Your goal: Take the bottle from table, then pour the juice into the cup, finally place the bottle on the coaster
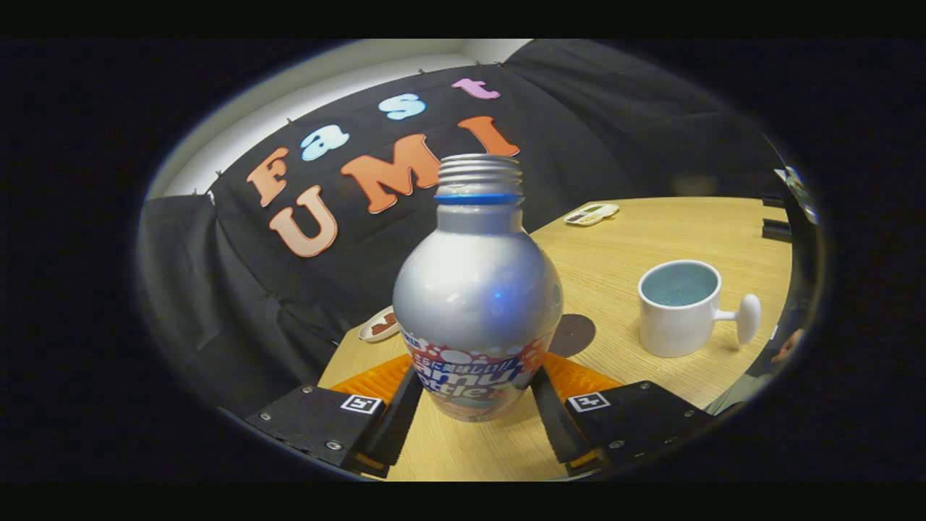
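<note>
A silver bottle (477, 289) with a threaded open neck, a blue ring and a printed label stands upright between my fingers, and my gripper (474, 394) is shut on its lower body, both fingers pressing its sides. Whether its base touches the wooden table (636, 239) is hidden. Beyond the right finger, a dark round coaster (575, 334) lies flat, partly covered by the bottle. Further right stands a white cup (680, 307) with a blue inside and a knob-like handle pointing right.
A small white dish (380, 325) lies at the table's left edge, beside the bottle. A flat white device (592, 214) rests near the far edge. A person's hand (785, 346) shows to the right of the cup.
</note>
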A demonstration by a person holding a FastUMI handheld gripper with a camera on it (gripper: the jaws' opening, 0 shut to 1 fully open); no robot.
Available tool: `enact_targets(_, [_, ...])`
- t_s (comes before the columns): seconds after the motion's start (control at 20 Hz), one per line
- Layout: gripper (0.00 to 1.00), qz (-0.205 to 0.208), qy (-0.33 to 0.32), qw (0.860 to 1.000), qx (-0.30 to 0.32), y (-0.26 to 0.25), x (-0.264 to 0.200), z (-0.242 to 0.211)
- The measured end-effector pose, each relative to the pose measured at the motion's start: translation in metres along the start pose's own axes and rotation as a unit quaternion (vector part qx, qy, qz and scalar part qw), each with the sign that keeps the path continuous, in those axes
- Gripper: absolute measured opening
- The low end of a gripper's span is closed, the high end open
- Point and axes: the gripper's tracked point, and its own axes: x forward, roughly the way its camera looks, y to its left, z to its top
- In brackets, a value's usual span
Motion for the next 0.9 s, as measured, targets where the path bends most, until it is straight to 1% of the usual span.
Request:
enact_targets(0.15, [0.79, -0.005, 0.004, 0.998, 0.055, -0.006, 0.005, 0.005])
enact_targets(0.3, [0.78, -0.009, -0.003, 0.991, 0.131, -0.014, 0.014, 0.014])
enact_targets(0.4, [0.78, -0.005, -0.006, 0.982, 0.187, -0.014, 0.021, 0.02])
enact_targets(0.55, [0.78, -0.002, -0.008, 0.968, 0.25, -0.016, 0.028, 0.026])
enact_targets(0.7, [0.78, 0.002, -0.011, 0.954, 0.299, -0.015, 0.032, 0.032])
enact_targets(0.9, [0.78, 0.011, -0.011, 0.938, 0.346, -0.01, 0.034, 0.039])
